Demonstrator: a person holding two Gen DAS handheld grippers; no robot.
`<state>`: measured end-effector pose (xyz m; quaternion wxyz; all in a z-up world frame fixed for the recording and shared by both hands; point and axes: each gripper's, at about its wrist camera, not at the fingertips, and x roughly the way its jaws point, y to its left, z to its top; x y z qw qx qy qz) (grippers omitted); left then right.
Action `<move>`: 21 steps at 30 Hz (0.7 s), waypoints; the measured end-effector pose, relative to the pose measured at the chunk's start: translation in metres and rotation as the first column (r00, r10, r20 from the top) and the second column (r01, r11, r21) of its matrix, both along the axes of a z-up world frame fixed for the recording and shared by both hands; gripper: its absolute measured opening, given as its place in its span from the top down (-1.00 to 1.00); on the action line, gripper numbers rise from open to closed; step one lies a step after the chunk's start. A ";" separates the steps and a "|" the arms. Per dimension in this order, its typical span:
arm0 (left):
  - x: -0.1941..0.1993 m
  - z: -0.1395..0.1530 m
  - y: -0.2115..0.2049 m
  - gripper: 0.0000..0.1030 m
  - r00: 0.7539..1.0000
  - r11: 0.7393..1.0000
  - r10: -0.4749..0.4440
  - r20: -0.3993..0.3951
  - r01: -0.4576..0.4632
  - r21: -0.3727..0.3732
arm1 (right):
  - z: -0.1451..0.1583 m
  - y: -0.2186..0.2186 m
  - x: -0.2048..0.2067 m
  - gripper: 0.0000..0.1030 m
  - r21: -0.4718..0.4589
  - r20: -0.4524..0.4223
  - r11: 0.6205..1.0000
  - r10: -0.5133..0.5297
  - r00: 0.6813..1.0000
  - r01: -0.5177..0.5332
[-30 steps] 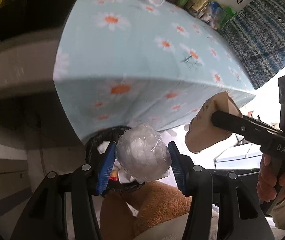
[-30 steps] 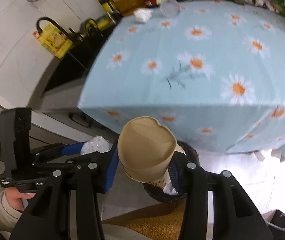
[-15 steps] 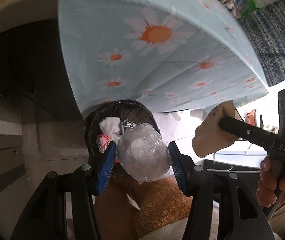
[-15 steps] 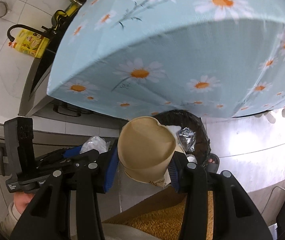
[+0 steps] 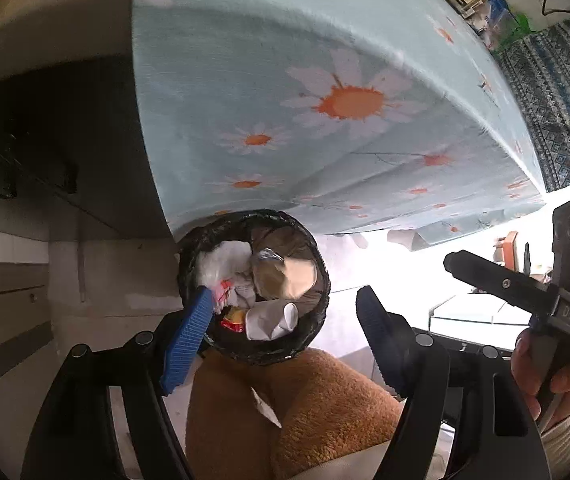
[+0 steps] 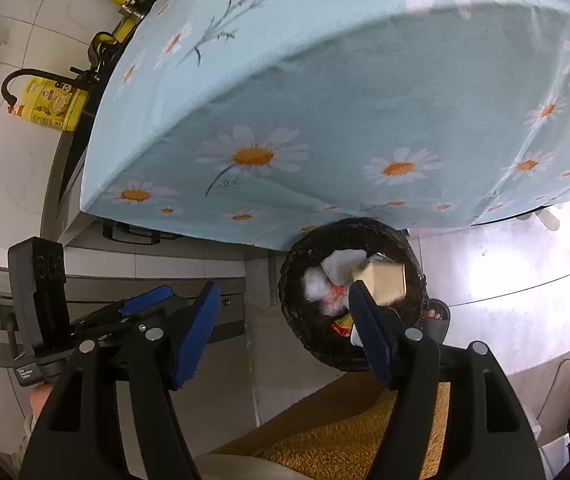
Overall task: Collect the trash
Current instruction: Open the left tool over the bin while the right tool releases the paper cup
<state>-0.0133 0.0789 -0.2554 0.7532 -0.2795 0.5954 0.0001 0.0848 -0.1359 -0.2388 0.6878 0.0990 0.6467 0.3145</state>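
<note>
A round black-lined trash bin (image 5: 321,280) stands on the floor under the table edge; it also shows in the right wrist view (image 6: 297,320). Inside lie white crumpled plastic (image 5: 225,260), a tan paper cup (image 5: 289,276) and small wrappers. The cup also shows in the right wrist view (image 6: 385,282), blurred, in the bin's mouth. My left gripper (image 5: 285,328) is open and empty just above the bin. My right gripper (image 6: 285,312) is open and empty above the bin; it also shows in the left wrist view (image 5: 501,280).
A table with a light blue daisy tablecloth (image 5: 325,80) overhangs the bin. An orange-brown fuzzy rug (image 5: 285,412) lies in front of it. Grey cabinets (image 6: 205,264) stand behind; bottles and a yellow pack (image 6: 53,104) are on the counter.
Both grippers opened. The white plastic ball left the left gripper and the tan cup left the right gripper; both are now in the bin. Both grippers tilted further down.
</note>
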 end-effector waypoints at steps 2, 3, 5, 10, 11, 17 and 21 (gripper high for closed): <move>0.000 0.001 0.004 -0.40 1.000 1.000 0.010 -0.001 -0.010 -0.004 | 0.001 -0.001 -0.001 -0.44 0.000 0.006 1.000 -0.013 1.000 0.013; 0.001 0.002 0.006 -0.40 1.000 1.000 0.013 0.000 -0.013 -0.005 | 0.001 0.002 -0.002 -0.45 -0.005 0.008 1.000 -0.015 1.000 0.015; 0.000 0.005 0.008 -0.40 1.000 1.000 0.016 0.005 -0.016 -0.004 | 0.002 0.005 -0.006 -0.48 -0.016 0.014 1.000 -0.008 1.000 0.008; -0.002 0.019 0.010 -0.40 0.999 1.000 0.012 0.035 -0.013 0.005 | 0.009 0.011 -0.008 -0.61 -0.027 0.037 1.000 -0.010 0.999 0.011; -0.002 0.024 0.010 -0.40 0.999 1.000 0.012 0.048 -0.013 0.009 | 0.014 0.012 -0.009 -0.61 -0.022 0.048 1.000 -0.006 0.999 0.007; -0.003 0.050 0.016 -0.40 0.994 0.999 0.024 0.109 -0.027 0.022 | 0.037 0.012 -0.010 -0.76 -0.033 0.119 0.999 -0.001 0.993 0.005; -0.006 0.067 0.018 -0.40 0.988 0.999 0.030 0.148 -0.034 0.027 | 0.052 0.013 -0.012 -0.83 -0.032 0.142 0.999 -0.006 0.990 0.011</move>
